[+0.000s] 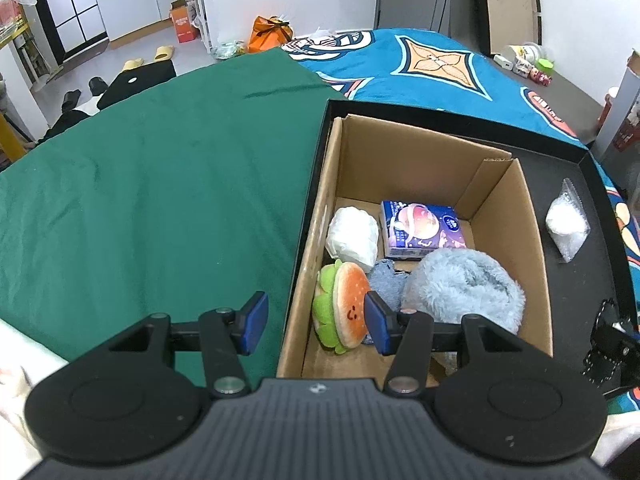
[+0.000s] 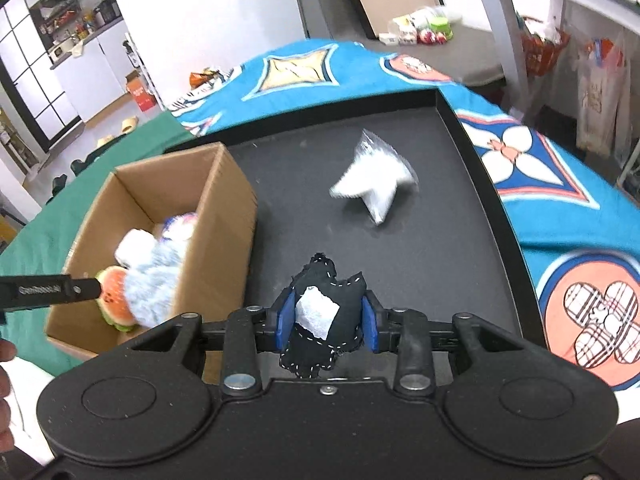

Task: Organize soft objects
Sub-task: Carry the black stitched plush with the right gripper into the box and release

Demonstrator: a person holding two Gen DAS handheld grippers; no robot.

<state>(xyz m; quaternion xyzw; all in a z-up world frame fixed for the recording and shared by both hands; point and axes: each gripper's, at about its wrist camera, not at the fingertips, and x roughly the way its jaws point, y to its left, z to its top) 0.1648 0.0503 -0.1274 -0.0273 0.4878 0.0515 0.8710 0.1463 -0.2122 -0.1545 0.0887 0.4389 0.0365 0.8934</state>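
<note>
Right claw [image 2: 326, 326] pinches black stitched pouch [image 2: 320, 332], long axis running away from cam.

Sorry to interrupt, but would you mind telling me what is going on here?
A person is sorting soft things into a cardboard box. The right tongs grip a black stitched pouch over the black tray. The left tongs hang open at the box. A white packet remains on the tray.

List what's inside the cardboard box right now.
In the cardboard box: burger plush, blue fluffy item, white bundle, tissue pack, grey cloth. Anything beneath them is covered.
</note>
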